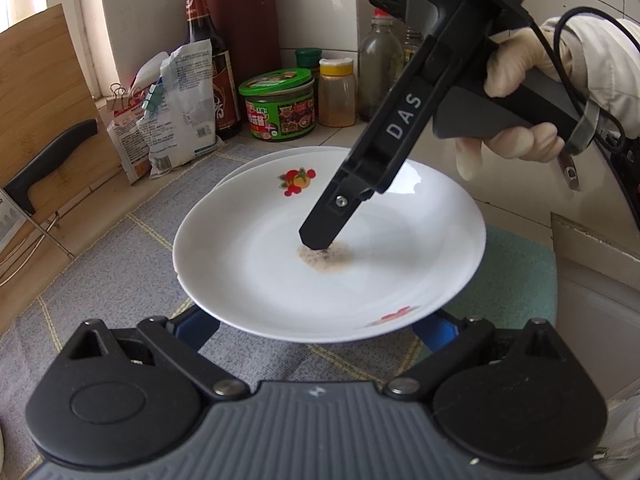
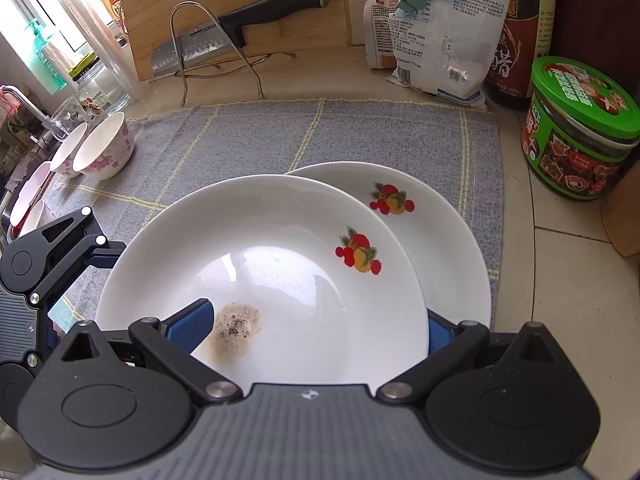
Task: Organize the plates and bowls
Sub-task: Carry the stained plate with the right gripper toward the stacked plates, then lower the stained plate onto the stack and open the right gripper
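Observation:
A white plate with a fruit print (image 1: 280, 272) (image 2: 288, 248) lies partly on a second matching plate (image 1: 256, 162) (image 2: 444, 236) on the grey mat. A brown stain (image 2: 236, 330) marks its middle. My left gripper (image 1: 316, 322) is open, its blue fingers (image 1: 196, 328) hidden under the near rim. My right gripper (image 2: 316, 326) is open and straddles the rim: one finger (image 2: 192, 320) over the stain, the other (image 2: 440, 334) under the plate. In the left wrist view a gloved hand (image 1: 516, 80) holds it from the upper right. Floral bowls (image 2: 106, 148) sit at the mat's far left.
A knife (image 2: 240, 20) rests in a wire rack against a wooden board. A green-lid jar (image 1: 280, 104) (image 2: 580, 136), a sauce bottle (image 1: 208, 52), spice bottles (image 1: 338, 92) and clipped bags (image 2: 436, 28) line the wall. A glass jar (image 2: 96, 80) stands near the bowls.

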`<action>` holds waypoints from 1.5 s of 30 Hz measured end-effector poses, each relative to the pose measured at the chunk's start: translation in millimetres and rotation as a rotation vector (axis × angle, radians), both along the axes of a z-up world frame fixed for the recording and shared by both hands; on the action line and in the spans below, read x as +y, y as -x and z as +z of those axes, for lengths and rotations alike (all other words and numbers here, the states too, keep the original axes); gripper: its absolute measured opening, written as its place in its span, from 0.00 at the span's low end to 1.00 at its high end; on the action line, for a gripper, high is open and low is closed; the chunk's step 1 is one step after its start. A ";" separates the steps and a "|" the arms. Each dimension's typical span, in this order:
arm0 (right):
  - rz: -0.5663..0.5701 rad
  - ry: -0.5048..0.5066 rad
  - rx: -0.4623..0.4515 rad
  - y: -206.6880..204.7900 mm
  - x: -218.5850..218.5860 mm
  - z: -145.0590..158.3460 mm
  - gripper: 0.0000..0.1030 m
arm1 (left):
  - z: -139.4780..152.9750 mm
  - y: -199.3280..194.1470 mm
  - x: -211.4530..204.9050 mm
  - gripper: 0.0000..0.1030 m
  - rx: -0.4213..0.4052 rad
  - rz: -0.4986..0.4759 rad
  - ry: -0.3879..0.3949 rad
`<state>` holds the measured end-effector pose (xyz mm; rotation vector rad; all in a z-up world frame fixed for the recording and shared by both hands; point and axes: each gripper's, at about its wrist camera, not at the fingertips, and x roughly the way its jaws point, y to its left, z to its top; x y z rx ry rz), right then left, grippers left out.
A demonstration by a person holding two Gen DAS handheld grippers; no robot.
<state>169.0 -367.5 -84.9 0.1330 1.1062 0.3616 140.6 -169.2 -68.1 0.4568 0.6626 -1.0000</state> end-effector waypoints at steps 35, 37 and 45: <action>-0.061 0.037 0.012 18.8 -12.3 6.0 1.00 | -4.6 -12.4 -10.1 0.98 0.000 0.000 0.002; -0.062 0.037 0.013 19.9 -12.0 6.9 1.00 | -4.7 -12.6 -10.0 0.98 0.002 0.001 0.004; -0.072 0.044 0.004 25.0 -14.3 10.6 1.00 | -4.8 -11.3 -9.4 0.98 -0.012 -0.005 0.005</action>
